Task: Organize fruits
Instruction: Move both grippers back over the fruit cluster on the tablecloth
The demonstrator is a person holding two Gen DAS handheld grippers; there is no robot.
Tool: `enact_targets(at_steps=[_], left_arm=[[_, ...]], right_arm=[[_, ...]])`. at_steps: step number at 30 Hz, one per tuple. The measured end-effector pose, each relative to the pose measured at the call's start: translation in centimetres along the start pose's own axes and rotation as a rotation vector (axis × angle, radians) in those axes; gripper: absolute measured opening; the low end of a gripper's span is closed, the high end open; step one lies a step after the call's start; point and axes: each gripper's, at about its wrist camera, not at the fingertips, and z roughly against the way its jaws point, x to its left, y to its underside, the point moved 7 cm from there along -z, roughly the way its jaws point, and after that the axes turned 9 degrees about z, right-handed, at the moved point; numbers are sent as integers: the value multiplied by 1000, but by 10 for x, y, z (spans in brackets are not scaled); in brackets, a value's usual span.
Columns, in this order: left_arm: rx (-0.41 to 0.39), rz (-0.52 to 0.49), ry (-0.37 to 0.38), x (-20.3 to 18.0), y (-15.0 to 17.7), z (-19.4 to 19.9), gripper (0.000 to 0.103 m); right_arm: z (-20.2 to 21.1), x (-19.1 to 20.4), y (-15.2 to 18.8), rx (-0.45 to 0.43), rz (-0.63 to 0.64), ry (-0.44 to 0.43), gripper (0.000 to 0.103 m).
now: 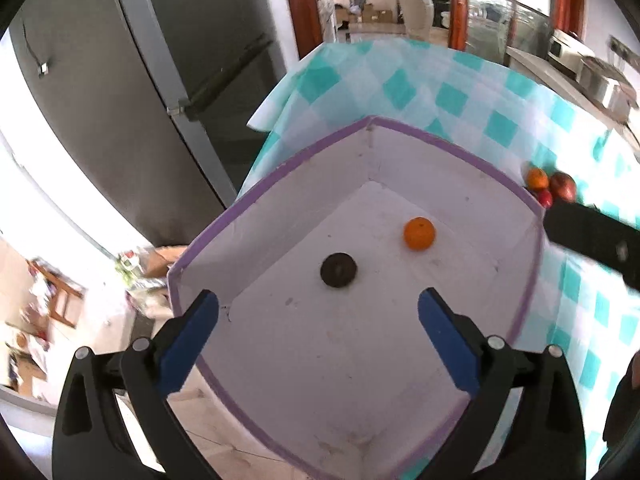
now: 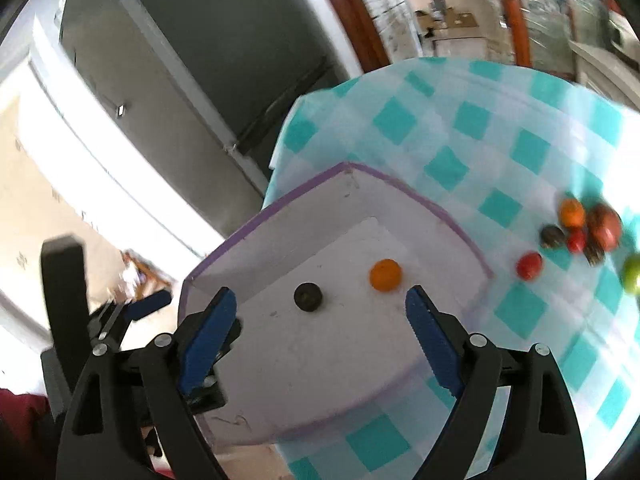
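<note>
A white fabric box with purple trim [image 1: 280, 164] [image 2: 400, 184] stands on the checked table. Inside it lie an orange [image 1: 418, 233] [image 2: 385, 275] and a dark round fruit [image 1: 338, 270] [image 2: 307, 297]. My left gripper [image 1: 318, 306] hangs open above the box with nothing between its blue pads. My right gripper [image 2: 320, 300] is open too, empty, over the box's near side. To the right of the box on the cloth sits a cluster of fruit: an orange [image 2: 572, 212], a red apple [image 2: 606, 222], a small red fruit [image 2: 529, 265], a dark fruit [image 2: 553, 237] and a green fruit [image 2: 632, 274].
A teal and white checked cloth [image 1: 452, 96] [image 2: 500, 140] covers the table. A grey fridge [image 1: 132, 112] stands past the table's left edge. The box sits at the table's left corner, with floor below.
</note>
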Motion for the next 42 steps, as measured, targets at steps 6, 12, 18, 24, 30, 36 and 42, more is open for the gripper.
enact_targets(at_steps=[6, 12, 18, 24, 30, 36, 42], left_arm=[[-70, -132, 130, -84, -7, 25, 101], [-139, -277, 347, -172, -11, 69, 101], [-180, -440, 582, -197, 25, 121, 101], [-70, -523, 682, -179, 75, 114, 101], [7, -568, 708, -165, 93, 96, 101], [28, -596, 645, -176, 89, 74, 101], [69, -614, 589, -216, 90, 50, 101]], right_arm=[[35, -68, 41, -58, -109, 147, 85], [109, -119, 91, -123, -265, 397, 86], [137, -127, 143, -130, -395, 553, 87], [134, -128, 192, -43, -471, 645, 87], [116, -155, 206, 56, -491, 694, 87], [86, -210, 209, 151, -469, 708, 87], [79, -274, 193, 203, -317, 809, 87]])
